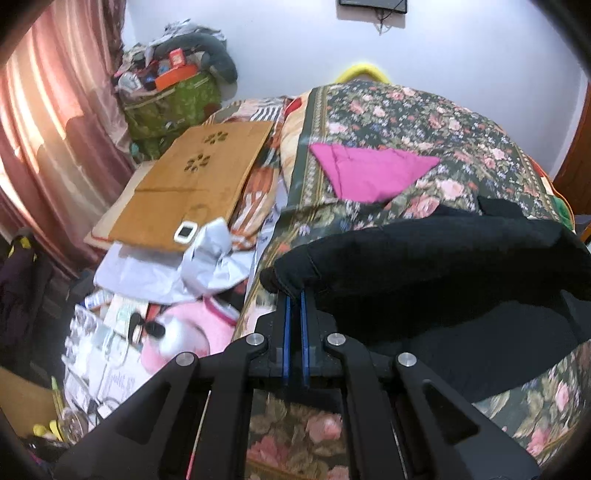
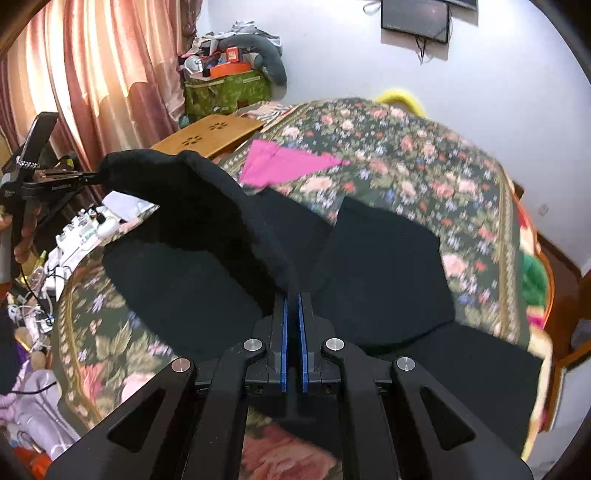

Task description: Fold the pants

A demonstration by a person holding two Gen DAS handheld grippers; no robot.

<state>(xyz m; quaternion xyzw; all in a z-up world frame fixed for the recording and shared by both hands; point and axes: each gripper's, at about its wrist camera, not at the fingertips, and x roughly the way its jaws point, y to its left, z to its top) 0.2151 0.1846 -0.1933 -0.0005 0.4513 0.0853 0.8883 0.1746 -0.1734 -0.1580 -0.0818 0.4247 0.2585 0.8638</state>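
Black pants (image 1: 436, 273) lie on a floral bedspread (image 1: 424, 118), partly lifted. My left gripper (image 1: 294, 293) is shut on one edge of the pants and holds it above the bed. In the right wrist view, my right gripper (image 2: 291, 295) is shut on the other end of the lifted edge of the pants (image 2: 384, 266). The fabric arcs up between the two grippers. The left gripper also shows at the left of the right wrist view (image 2: 94, 179), pinching the raised fold. The two legs spread out flat beyond.
A folded pink cloth (image 1: 369, 171) lies farther up the bed. A wooden lap tray (image 1: 195, 181) with a small white device (image 1: 185, 232), grey bags (image 1: 207, 266) and clutter sit left of the bed. Curtains (image 1: 48, 140) hang at left. A wall screen (image 2: 415, 16) is ahead.
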